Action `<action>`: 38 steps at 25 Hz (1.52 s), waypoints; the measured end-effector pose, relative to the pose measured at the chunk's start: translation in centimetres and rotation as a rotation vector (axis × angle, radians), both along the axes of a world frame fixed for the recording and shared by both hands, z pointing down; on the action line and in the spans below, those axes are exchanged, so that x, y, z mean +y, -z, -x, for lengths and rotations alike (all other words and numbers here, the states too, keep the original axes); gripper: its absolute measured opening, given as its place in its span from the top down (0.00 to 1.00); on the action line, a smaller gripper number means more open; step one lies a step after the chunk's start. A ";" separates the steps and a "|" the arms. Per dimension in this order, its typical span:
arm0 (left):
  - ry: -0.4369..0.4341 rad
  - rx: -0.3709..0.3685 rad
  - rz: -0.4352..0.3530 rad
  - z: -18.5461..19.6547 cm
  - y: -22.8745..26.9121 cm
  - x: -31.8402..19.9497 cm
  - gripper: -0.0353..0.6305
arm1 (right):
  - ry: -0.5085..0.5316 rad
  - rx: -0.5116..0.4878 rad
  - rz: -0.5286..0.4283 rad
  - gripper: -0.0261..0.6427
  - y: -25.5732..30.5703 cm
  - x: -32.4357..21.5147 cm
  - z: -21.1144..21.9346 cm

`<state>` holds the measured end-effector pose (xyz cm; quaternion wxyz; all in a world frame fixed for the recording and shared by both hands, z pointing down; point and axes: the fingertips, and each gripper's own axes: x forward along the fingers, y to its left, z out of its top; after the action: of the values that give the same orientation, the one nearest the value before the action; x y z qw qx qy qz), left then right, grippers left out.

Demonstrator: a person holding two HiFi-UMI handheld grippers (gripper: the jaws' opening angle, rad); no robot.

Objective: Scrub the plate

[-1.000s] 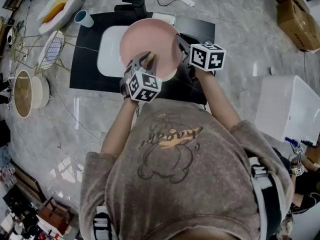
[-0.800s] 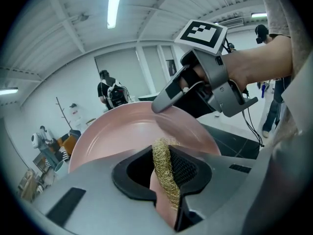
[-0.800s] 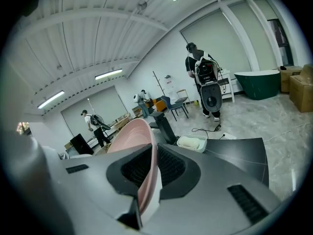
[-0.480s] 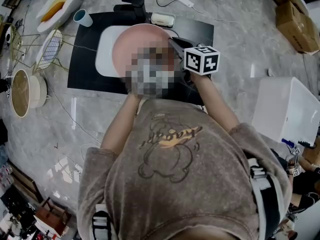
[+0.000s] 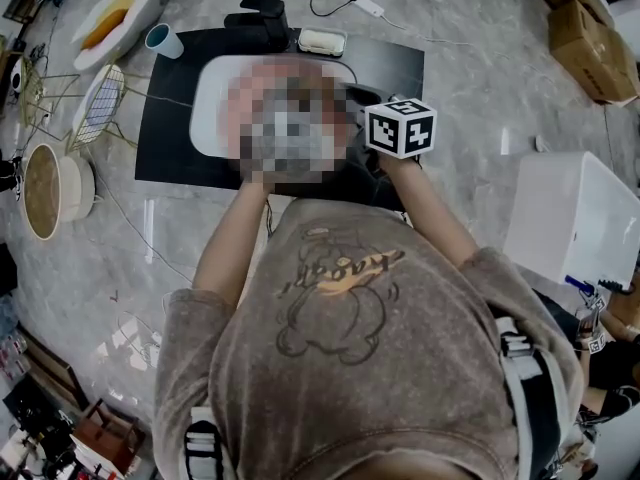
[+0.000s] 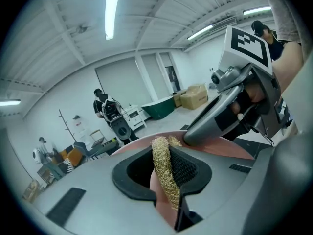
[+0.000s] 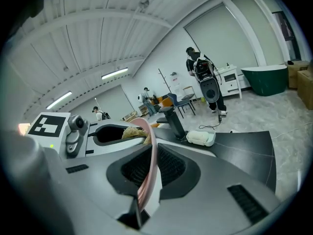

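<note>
Plate (image 7: 148,148), pink, is clamped by its rim between the jaws of the right gripper (image 7: 149,170) and is seen edge-on from that gripper's view. A gold mesh scourer (image 6: 161,165) is pinched in the closed jaws of the left gripper (image 6: 168,180) and is laid against the plate's face. In the head view the plate is largely hidden; it is held over the white basin (image 5: 208,98), at 12 o'clock from the person, with the right gripper at its 3 o'clock edge. A soap dish (image 5: 322,41) is seen at 1 o'clock of the basin.
</note>
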<state>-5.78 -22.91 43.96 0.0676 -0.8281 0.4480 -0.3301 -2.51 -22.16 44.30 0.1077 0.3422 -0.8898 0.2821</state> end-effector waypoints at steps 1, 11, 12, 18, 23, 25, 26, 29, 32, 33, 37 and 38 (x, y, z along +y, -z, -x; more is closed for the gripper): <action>0.003 -0.001 -0.006 0.2 0.1 -0.2 0.83 | -0.001 -0.003 0.002 0.91 0.0 0.1 0.0; 0.057 -0.023 -0.026 2.3 0.0 -1.4 0.83 | 0.010 0.011 0.018 0.91 -0.6 0.4 0.2; 0.064 -0.027 -0.027 2.7 -0.1 -1.5 0.83 | 0.010 0.013 0.018 0.91 -0.7 0.4 0.1; 0.127 -0.054 -0.043 5.0 0.2 -1.9 0.83 | 0.009 0.022 0.022 0.91 -0.9 0.8 -0.1; 0.154 -0.092 -0.063 6.1 0.1 -2.0 0.83 | 0.010 0.022 0.022 0.91 -0.8 0.8 -0.2; 0.152 -0.117 -0.067 6.4 -0.2 -1.9 0.83 | 0.010 0.022 0.020 0.91 -0.8 0.8 -0.3; 0.148 -0.131 -0.068 6.5 -0.4 -1.8 0.83 | 0.009 0.023 0.018 0.91 -0.8 0.7 -0.3; 0.133 -0.177 -0.073 6.8 -1.0 -1.6 0.83 | 0.007 0.035 0.010 0.90 -0.8 0.5 -0.4; 0.118 -0.224 -0.079 7.0 -1.6 -1.5 0.83 | 0.005 0.047 0.011 0.90 -1.0 0.3 -0.6; 0.114 -0.235 -0.080 7.0 -1.7 -1.4 0.83 | 0.005 0.049 0.012 0.90 -1.0 0.3 -0.7; 0.113 -0.261 -0.074 8.0 -2.2 -0.8 0.83 | 0.001 0.053 0.018 0.90 -0.9 0.4 -1.0; 0.118 -0.266 -0.069 8.4 -2.4 -0.7 0.83 | -0.003 0.051 0.020 0.90 -1.0 0.3 -1.2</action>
<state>-14.15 -23.59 46.39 0.1352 -0.7464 0.4941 -0.4247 -1.35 -21.90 45.25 0.1335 0.3496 -0.8834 0.2821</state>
